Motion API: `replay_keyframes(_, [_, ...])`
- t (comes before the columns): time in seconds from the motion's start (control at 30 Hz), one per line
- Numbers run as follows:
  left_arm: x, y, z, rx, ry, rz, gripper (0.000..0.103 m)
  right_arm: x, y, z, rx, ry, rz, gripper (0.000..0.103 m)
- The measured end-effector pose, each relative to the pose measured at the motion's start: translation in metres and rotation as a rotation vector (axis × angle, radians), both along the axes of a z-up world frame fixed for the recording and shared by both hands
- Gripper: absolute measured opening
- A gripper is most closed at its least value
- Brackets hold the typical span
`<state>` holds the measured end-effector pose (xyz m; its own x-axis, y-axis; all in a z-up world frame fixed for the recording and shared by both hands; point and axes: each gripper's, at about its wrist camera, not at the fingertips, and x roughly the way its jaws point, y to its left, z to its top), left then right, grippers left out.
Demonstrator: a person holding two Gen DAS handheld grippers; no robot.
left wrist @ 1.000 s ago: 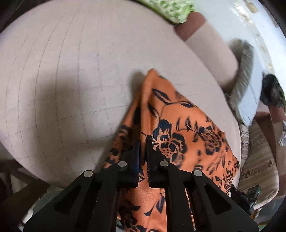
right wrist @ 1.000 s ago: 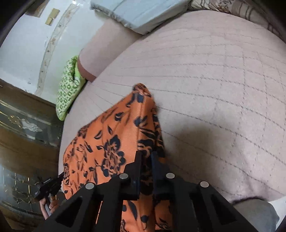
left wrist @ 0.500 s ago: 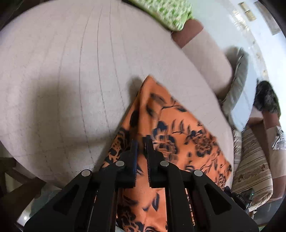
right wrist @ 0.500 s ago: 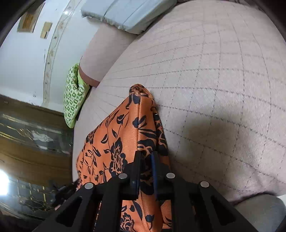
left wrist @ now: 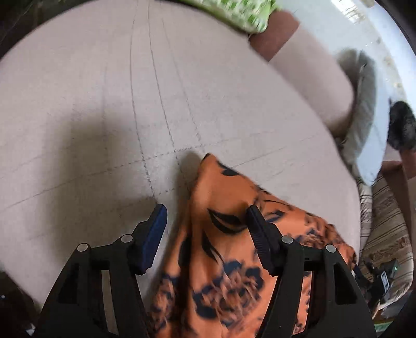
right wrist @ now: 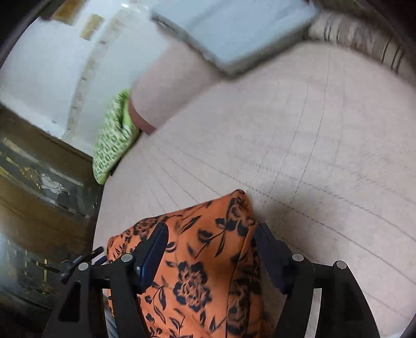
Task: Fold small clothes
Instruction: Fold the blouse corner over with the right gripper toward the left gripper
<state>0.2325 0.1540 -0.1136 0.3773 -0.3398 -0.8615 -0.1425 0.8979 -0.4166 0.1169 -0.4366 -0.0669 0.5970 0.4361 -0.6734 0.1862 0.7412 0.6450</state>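
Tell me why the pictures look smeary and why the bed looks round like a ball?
Left wrist view: the green pillow and the orange flowered cloth are streaked by motion blur. Right wrist view: the blue-grey pillow is smeared too. Both views: the fisheye lens bulges the quilted bedcover, darkens the corners, and the gripper throws a soft shadow.

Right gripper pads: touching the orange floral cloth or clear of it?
Cannot tell. In the right wrist view the right gripper is opening, both pads spread wide with the orange floral cloth between them, but blur and overlap hide any gap.
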Motion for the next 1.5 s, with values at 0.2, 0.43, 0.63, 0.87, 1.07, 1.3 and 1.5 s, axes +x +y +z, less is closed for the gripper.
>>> replay_keyframes(0.2, [0.006, -0.002, -0.007, -0.013, -0.006, -0.046, 0.070, 0.047, -0.010, -0.056, 0.026, 0.194, 0.025, 0.066])
replay_keyframes(0.43, [0.012, -0.014, -0.006, -0.028, -0.039, -0.082, 0.069, 0.061, 0.008, -0.066, 0.096, 0.194, 0.071, 0.054])
replay_keyframes(0.63, [0.013, -0.006, -0.010, -0.075, -0.007, -0.042, 0.019, 0.059, 0.007, -0.073, 0.079, 0.224, 0.032, 0.040])
replay_keyframes(0.87, [0.010, -0.009, 0.024, -0.114, -0.069, -0.007, 0.014, 0.051, 0.005, -0.041, 0.010, 0.160, 0.014, 0.014])
replay_keyframes(1.07, [0.041, -0.032, 0.086, -0.148, -0.180, -0.059, 0.014, 0.061, -0.006, 0.020, -0.073, 0.038, -0.006, 0.013])
replay_keyframes(1.3, [0.119, -0.056, 0.100, -0.168, -0.207, -0.042, 0.015, 0.114, -0.036, 0.063, -0.106, -0.048, -0.054, 0.013])
replay_keyframes(1.5, [0.151, -0.052, 0.030, -0.050, -0.001, -0.014, 0.020, 0.178, -0.038, 0.007, -0.167, 0.124, -0.025, 0.015])
